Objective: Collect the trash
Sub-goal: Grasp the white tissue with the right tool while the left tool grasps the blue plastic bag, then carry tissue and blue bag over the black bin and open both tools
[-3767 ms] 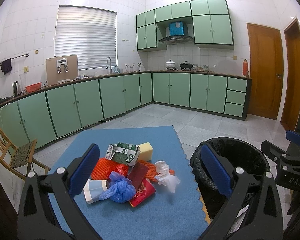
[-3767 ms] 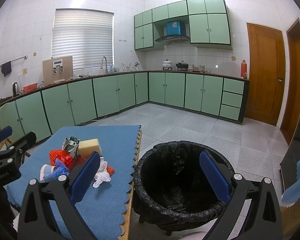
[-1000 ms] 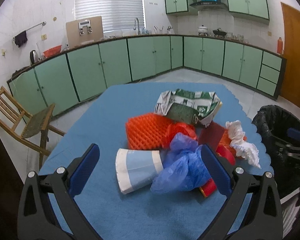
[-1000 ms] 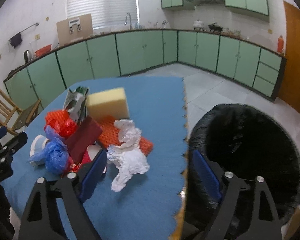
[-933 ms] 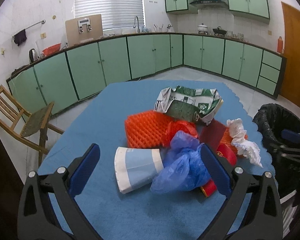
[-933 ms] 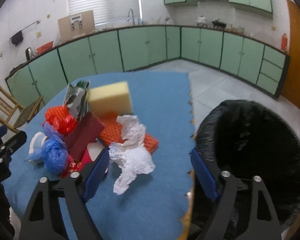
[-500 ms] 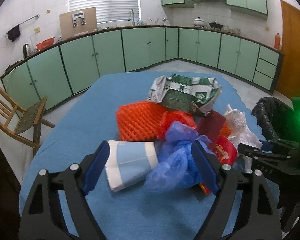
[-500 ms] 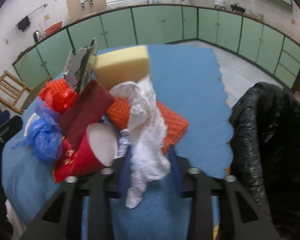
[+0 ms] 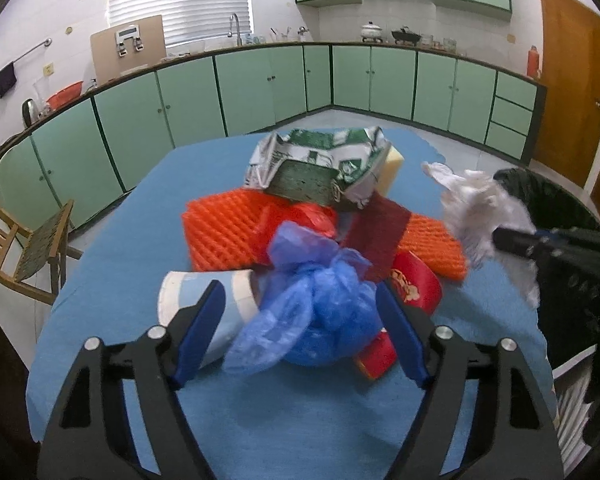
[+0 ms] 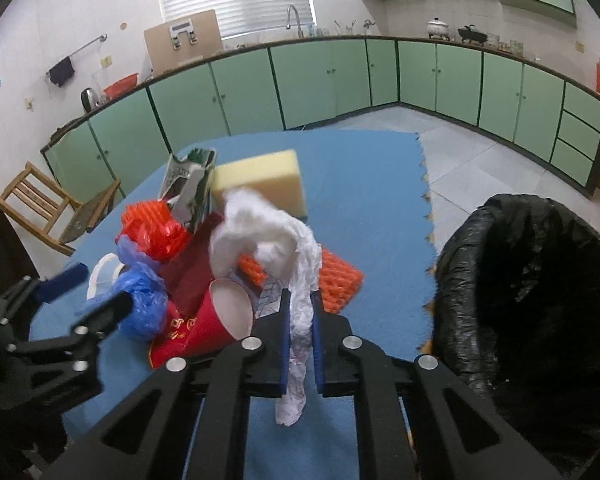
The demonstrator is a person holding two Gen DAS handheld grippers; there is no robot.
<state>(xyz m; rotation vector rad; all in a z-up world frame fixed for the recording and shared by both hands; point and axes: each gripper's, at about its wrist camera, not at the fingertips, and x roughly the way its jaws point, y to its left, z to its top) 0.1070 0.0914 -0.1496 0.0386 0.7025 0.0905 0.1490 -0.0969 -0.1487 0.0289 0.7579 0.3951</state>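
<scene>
On the blue mat sits the trash pile, w/ the black-lined bin just off the mat's right edge. Right gripper is clamped fully shut on the white crumpled tissue; most of the wad bulges above the jaws, a tail hangs below, and it looks lifted clear of the red paper cup and orange foam net. Left gripper has jaws closing around the blue plastic bag; bag is between the pads but they don't seem to press it yet, so nothing held on that side. The pale blue paper cup lies just beside the left pad, touching the bag; a green-and-white carton, yellow sponge and dark red card sit further back. To do this step well, imo: keep the right grip tight, carry the tissue over the bin's opening, not just its rim, and open only once the hanging tail is inside, since a light wad can cling to a pad or drift out. For the left, centre the bag's knotted bulk betw the pads before closing fully; thin film slips and may drag the paper cup or red cup along, so lift slowly and check nothing rides up w/ it.
</scene>
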